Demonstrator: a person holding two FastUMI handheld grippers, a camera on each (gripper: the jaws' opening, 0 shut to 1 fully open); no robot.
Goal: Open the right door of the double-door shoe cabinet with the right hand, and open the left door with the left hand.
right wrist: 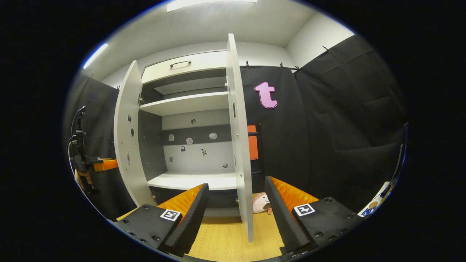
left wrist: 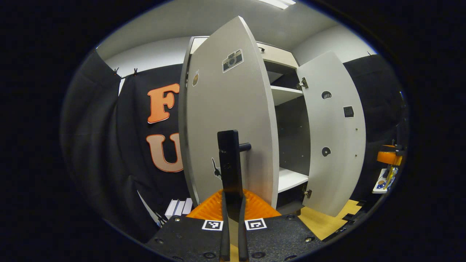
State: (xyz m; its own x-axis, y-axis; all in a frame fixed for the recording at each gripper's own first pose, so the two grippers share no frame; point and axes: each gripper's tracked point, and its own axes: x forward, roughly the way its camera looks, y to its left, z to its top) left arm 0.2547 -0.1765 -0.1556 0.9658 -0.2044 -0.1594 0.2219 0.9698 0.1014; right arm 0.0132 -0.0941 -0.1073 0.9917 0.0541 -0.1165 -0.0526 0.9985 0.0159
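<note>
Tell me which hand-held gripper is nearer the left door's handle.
Left. The left hand-held gripper is shut right at the left door's handle; the right hand-held gripper stands open around the right door's edge, apart from that handle.

shelves (right wrist: 189,103) between both open doors (right wrist: 238,138)

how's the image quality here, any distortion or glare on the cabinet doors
Left gripper view: fisheye bows the left door and right door into curves; even light, no glare, ceiling light bright at top. Right gripper view: the right door is edge-on and fairly straight, the left door bends; ceiling light blown out; the cabinet's shelves sharp.
</note>
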